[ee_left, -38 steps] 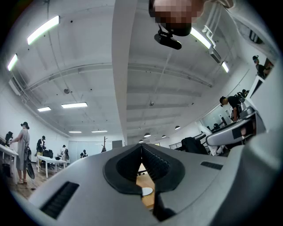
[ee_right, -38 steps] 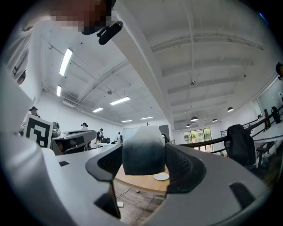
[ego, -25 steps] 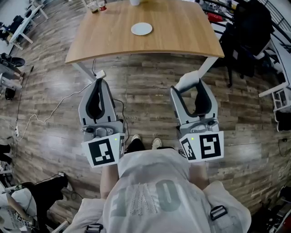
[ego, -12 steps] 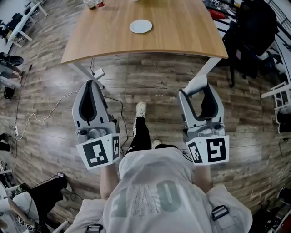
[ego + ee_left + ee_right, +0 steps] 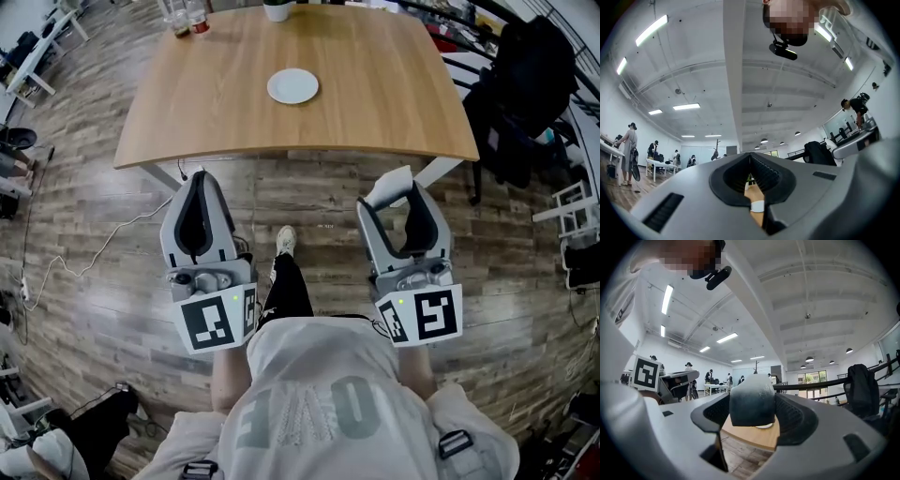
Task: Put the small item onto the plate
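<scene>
Currently at the carry step: right hand-held gripper [image 5: 396,190] pinching a small white-and-grey item [image 5: 752,401], left hand-held gripper [image 5: 199,178] pressed together, empty, white plate [image 5: 292,86] well ahead on the wooden surface [image 5: 394,103]; next move probably calls for approaching and lowering over the plate.

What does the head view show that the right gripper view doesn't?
Only the head view shows the person's shoe, the drinking glasses far back and the cable on the floor. Only the right gripper view shows ceiling lights and people far off. Both show the wooden table, the white plate and the small item held in the right gripper.
</scene>
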Tool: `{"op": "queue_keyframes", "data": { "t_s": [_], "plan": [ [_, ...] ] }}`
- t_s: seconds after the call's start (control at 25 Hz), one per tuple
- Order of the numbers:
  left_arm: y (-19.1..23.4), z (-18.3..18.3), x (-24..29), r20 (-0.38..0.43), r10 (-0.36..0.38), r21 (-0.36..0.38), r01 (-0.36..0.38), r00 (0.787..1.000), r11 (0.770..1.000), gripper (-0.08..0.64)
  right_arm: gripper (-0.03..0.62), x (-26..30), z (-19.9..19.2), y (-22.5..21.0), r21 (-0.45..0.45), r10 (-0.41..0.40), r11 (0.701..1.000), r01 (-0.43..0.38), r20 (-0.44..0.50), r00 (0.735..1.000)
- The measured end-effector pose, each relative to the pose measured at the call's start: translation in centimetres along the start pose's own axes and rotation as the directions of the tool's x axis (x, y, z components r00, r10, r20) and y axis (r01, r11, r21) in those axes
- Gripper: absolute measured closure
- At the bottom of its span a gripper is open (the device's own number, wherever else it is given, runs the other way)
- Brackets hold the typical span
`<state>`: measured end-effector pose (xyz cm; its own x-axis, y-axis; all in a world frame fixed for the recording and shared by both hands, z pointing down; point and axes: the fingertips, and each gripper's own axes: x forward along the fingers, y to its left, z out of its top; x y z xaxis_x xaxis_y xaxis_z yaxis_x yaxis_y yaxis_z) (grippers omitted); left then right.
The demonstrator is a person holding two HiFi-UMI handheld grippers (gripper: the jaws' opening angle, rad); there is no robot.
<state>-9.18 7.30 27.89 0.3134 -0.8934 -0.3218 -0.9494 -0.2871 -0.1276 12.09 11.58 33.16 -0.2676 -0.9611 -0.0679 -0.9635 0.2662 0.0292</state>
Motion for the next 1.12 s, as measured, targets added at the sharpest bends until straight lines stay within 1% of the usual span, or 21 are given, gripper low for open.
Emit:
{"op": "queue_keyframes", "data": {
  "t_s": [0.16, 0.44, 0.56, 0.64, 0.8, 0.88, 0.92, 1.04, 1.12],
  "plan": [
    [2.1, -1.8, 5.8, 0.008, -0.016, -0.021, 0.016, 1.000, 1.000, 0.551, 0.285, 5.9, 0.8, -0.5, -0.051, 0.001, 0.999, 0.000, 0.008, 1.000],
    [6.1, -4.0, 18.5, 0.028, -0.061, -0.014, 0.062, 0.998, 0.998, 0.551, 0.286, 18.9, 3.3, -2.9, -0.114, 0.004, 0.994, -0.001, 0.020, 1.000],
    [7.4, -5.4, 23.2, 0.005, -0.092, 0.003, 0.092, 0.996, 0.996, 0.551, 0.287, 23.0, 3.4, -3.4, -0.139, 0.008, 0.990, -0.008, -0.003, 1.000],
    [8.4, -5.9, 25.8, 0.003, -0.106, 0.011, 0.106, 0.994, 0.994, 0.551, 0.286, 25.3, 2.9, -4.0, -0.135, -0.006, 0.991, 0.002, -0.027, 1.000],
    [9.6, -6.8, 29.6, 0.022, -0.118, 0.014, 0.118, 0.993, 0.993, 0.551, 0.287, 28.5, 1.6, -5.4, -0.094, -0.050, 0.995, 0.043, -0.075, 0.996],
    [9.4, -8.0, 30.8, -0.014, -0.131, 0.010, 0.131, 0.991, 0.991, 0.551, 0.287, 29.6, 1.4, -6.1, -0.080, -0.063, 0.995, 0.057, -0.083, 0.995],
    [9.3, -8.4, 31.3, -0.023, -0.134, 0.010, 0.135, 0.991, 0.991, 0.551, 0.287, 30.2, 1.4, -6.4, -0.074, -0.063, 0.996, 0.057, -0.081, 0.995],
    [9.5, -8.9, 32.8, -0.013, -0.133, 0.009, 0.133, 0.991, 0.991, 0.551, 0.287, 31.9, 1.4, -7.0, -0.056, -0.050, 0.997, 0.046, -0.068, 0.996],
    [9.2, -9.1, 33.6, -0.013, -0.134, 0.002, 0.134, 0.991, 0.991, 0.551, 0.287, 32.5, 1.3, -7.6, -0.060, -0.049, 0.997, 0.045, -0.066, 0.997]
  ]
}}
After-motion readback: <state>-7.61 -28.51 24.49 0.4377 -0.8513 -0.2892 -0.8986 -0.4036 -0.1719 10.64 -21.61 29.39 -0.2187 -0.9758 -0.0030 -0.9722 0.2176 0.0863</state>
